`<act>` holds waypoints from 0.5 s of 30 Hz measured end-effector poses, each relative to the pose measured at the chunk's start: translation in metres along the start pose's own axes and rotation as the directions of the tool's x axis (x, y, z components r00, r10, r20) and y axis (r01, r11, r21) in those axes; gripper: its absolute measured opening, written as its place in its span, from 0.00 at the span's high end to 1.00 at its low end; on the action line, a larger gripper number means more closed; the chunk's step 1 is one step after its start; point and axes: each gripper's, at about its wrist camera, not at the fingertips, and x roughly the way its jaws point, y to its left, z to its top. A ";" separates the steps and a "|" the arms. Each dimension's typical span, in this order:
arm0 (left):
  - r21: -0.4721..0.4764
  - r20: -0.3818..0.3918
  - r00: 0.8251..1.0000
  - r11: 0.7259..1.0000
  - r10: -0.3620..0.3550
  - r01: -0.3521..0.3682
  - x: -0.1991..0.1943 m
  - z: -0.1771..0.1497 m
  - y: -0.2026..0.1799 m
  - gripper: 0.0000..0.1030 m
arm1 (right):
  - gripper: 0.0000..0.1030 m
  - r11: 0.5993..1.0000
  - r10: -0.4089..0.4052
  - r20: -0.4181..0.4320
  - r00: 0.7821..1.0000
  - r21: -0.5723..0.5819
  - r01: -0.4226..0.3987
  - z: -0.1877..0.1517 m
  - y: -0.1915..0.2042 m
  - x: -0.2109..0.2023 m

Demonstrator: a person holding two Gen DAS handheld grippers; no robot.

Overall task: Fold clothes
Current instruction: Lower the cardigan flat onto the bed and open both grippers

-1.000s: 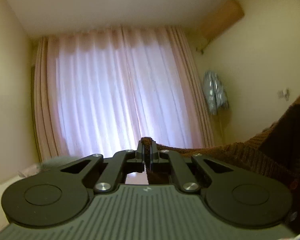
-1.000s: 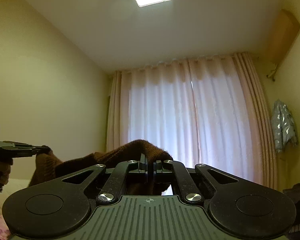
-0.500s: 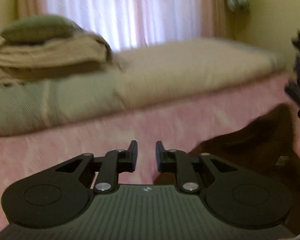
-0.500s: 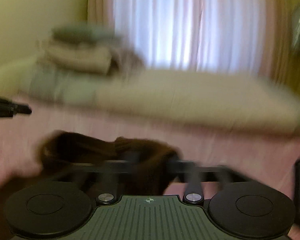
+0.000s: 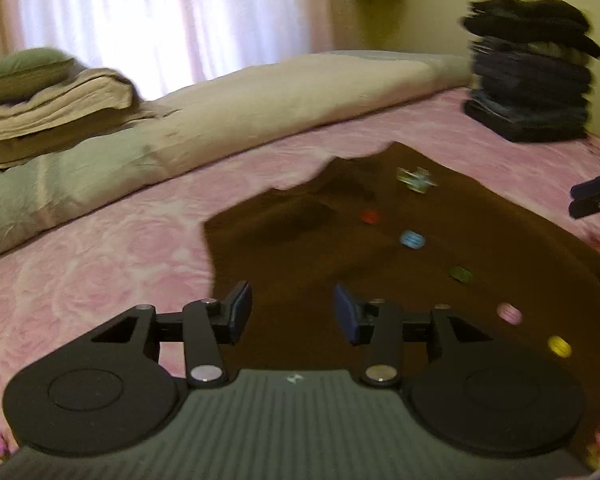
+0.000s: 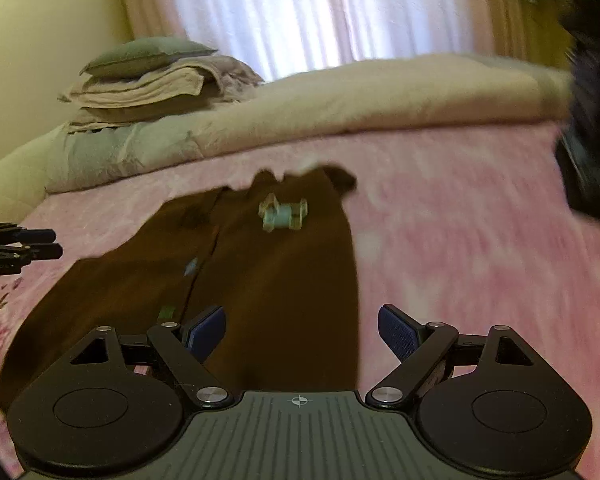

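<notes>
Lying flat beneath both gaping grippers, left gripper (image 5: pixel 292 314) and right gripper (image 6: pixel 300 332): brown cardigan (image 6: pixel 276 280).

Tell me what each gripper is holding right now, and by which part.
Nothing: left gripper and right gripper are both open above the brown cardigan lying on the bed.

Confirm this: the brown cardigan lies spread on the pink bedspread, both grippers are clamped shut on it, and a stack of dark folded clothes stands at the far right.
Not quite. The brown cardigan does lie spread on the pink bedspread, with the stack of dark folded clothes at the far right, but neither gripper is shut on it. The left wrist view shows the left gripper open, and the right wrist view shows the right gripper open.
</notes>
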 end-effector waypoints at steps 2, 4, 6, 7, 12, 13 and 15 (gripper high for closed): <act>0.029 -0.011 1.000 0.999 -0.018 0.018 -0.010 -0.009 -0.021 0.60 | 0.16 1.000 -0.010 -0.017 1.000 0.012 0.011 -0.024 0.004 -0.018; 0.062 -0.033 0.999 0.998 -0.032 0.034 -0.014 -0.019 -0.036 0.60 | 0.16 1.000 -0.013 -0.027 1.000 0.001 0.013 -0.045 0.011 -0.030; 0.107 -0.067 0.997 0.993 -0.042 0.049 -0.018 -0.031 -0.050 0.59 | 0.16 1.000 -0.014 -0.033 0.999 -0.017 0.013 -0.060 0.017 -0.035; 0.123 -0.084 0.995 0.990 -0.051 0.061 -0.021 -0.037 -0.055 0.57 | 0.16 1.000 -0.017 -0.037 0.999 -0.027 0.016 -0.068 0.020 -0.037; 0.166 -0.164 0.985 0.982 -0.059 0.087 -0.031 -0.072 -0.069 0.55 | 0.16 0.992 -0.033 -0.101 0.994 -0.122 0.021 -0.092 0.034 -0.032; 0.175 -0.170 0.984 0.981 -0.049 0.079 -0.033 -0.077 -0.071 0.54 | 0.16 0.988 -0.040 -0.106 0.994 -0.150 0.023 -0.097 0.037 -0.031; 0.189 -0.169 0.985 0.980 -0.027 0.059 -0.040 -0.085 -0.073 0.54 | 0.16 0.980 -0.052 -0.100 0.994 -0.196 0.031 -0.101 0.041 -0.032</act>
